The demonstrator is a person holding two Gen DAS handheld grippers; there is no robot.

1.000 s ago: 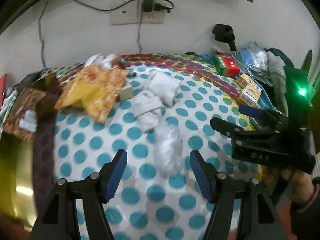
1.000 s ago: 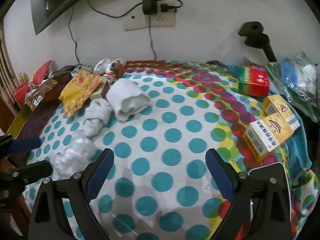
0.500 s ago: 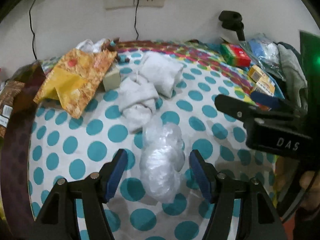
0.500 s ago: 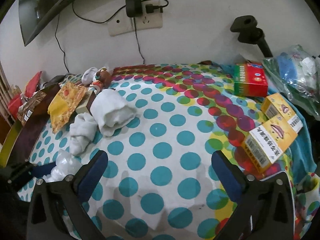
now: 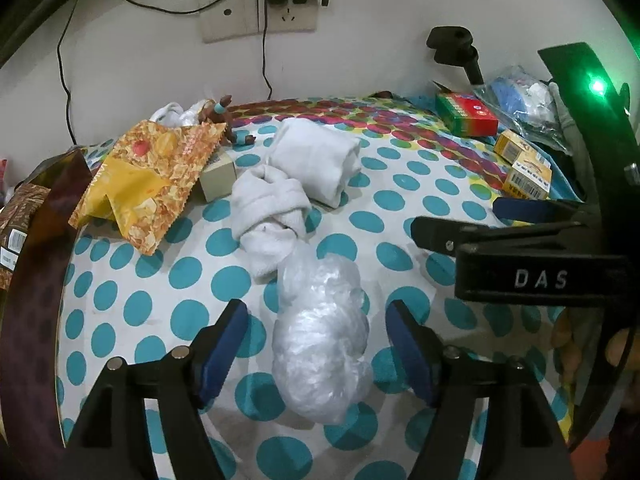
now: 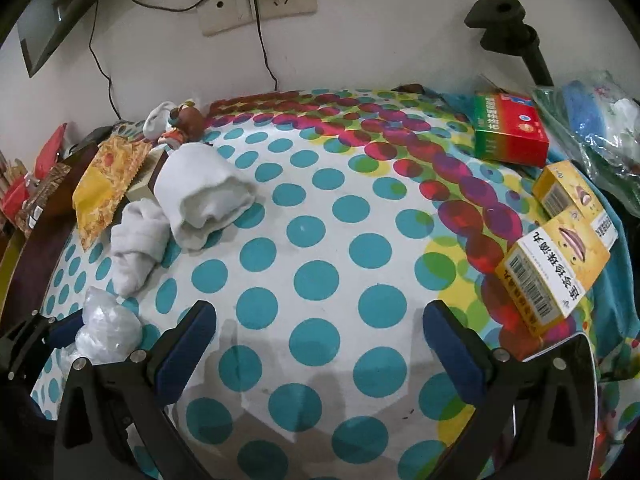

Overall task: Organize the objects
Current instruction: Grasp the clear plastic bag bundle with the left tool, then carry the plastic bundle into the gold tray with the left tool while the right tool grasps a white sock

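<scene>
The left gripper (image 5: 318, 350) points down at a crumpled clear plastic bag (image 5: 320, 332) that lies on the polka-dot tablecloth (image 5: 192, 276). The bag sits between the two blue pads (image 5: 222, 350), with a gap on either side, so nothing is clamped; the jaws have just been opening wider around it. The far end of the bag touches a knotted pair of white socks (image 5: 272, 216), and behind that lies a rolled white sock bundle (image 5: 316, 160). To the left of the socks an orange and yellow snack packet (image 5: 144, 176) rests partly on a small beige box (image 5: 218, 176), and a small brown figurine (image 5: 220, 118) stands near the wall beside a white cloth item.

The right gripper (image 6: 320, 344) hangs over a bare stretch of the same cloth, jaws spread as wide as they go, having just opened further, with nothing between its pads (image 6: 186, 344). From its view the plastic bag (image 6: 106, 328) is at the lower left, next to the other tool's finger. On the right side of the table lie two yellow medicine boxes (image 6: 556, 268), one behind the other, a red and green box (image 6: 510, 132) further back, and a clear bag of blue and white items (image 6: 596, 120) at the edge. A wall socket (image 6: 260, 4) with a plugged charger sits above the table
</scene>
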